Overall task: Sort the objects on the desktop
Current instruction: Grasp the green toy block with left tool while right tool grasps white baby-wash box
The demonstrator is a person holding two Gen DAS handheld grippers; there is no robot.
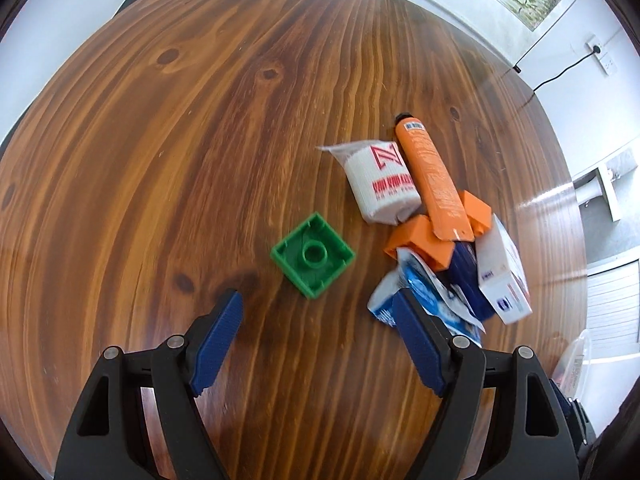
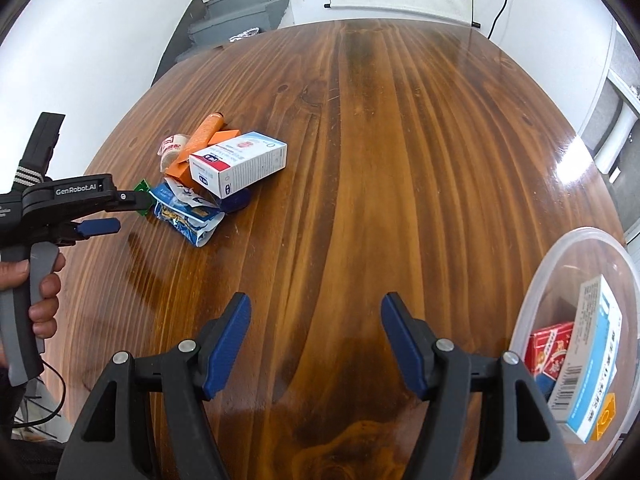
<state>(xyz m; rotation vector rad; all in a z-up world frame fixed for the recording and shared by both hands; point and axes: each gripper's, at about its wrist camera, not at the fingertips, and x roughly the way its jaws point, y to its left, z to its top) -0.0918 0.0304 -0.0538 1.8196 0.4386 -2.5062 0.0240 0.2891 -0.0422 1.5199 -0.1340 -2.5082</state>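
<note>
A green building block (image 1: 313, 256) lies upside down on the wooden table (image 1: 200, 140), just beyond my open left gripper (image 1: 318, 312). To its right is a pile: a white roll in plastic (image 1: 380, 186), an orange tube (image 1: 432, 176), orange blocks (image 1: 420, 246), a blue-and-white sachet (image 1: 420, 300) and a white medicine box (image 1: 504, 276). The right wrist view shows the same pile, with the medicine box (image 2: 240, 164) on top, and the left gripper (image 2: 100, 210) held by a hand beside it. My right gripper (image 2: 316, 314) hangs open over bare wood, nothing between its fingers.
A clear plastic tub (image 2: 560, 264) at the right edge holds a red pack (image 2: 548, 346), a blue-and-white medicine box (image 2: 588, 364) and an orange block (image 2: 604, 416). White walls, a hanging scroll and a power cable lie beyond the table's far edge.
</note>
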